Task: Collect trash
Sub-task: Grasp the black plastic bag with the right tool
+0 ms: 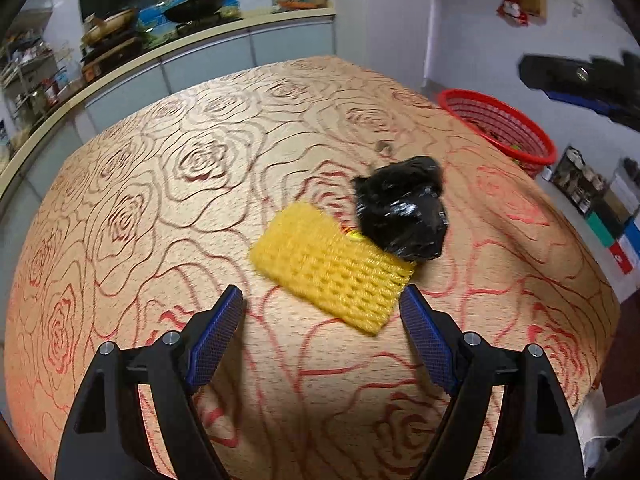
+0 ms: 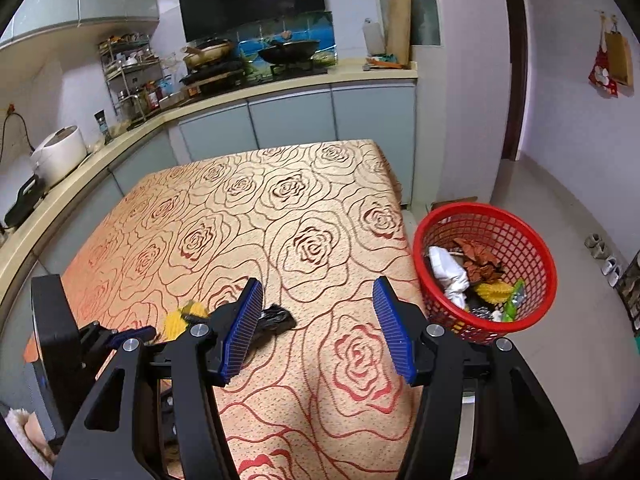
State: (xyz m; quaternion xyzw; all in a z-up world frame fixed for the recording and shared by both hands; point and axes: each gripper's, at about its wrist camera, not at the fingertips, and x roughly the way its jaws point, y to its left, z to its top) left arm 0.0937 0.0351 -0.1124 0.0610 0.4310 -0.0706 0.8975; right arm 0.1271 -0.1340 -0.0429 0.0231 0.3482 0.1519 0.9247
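While the left claw [image 1: 322,304] hangs wide open and empty just short of the yellow foam mesh sleeve [image 1: 332,270], the crumpled black plastic bag [image 1: 402,212] lies touching the sleeve's far corner on the rose-patterned worktop [image 1: 160,184]. Closing could drag the bag askew. Farther right, the right claw [image 2: 318,320] is half open and empty, near the red plastic mesh basket [image 2: 532,240] of trash.

Glossy crumpled black plastic bag [image 1: 402,210], yellow foam netting [image 1: 334,270], woven tablecloth [image 1: 200,160].

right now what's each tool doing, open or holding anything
Left tool: open, empty, poised over the yellow foam net on the table.
Right tool: open, holding nothing.
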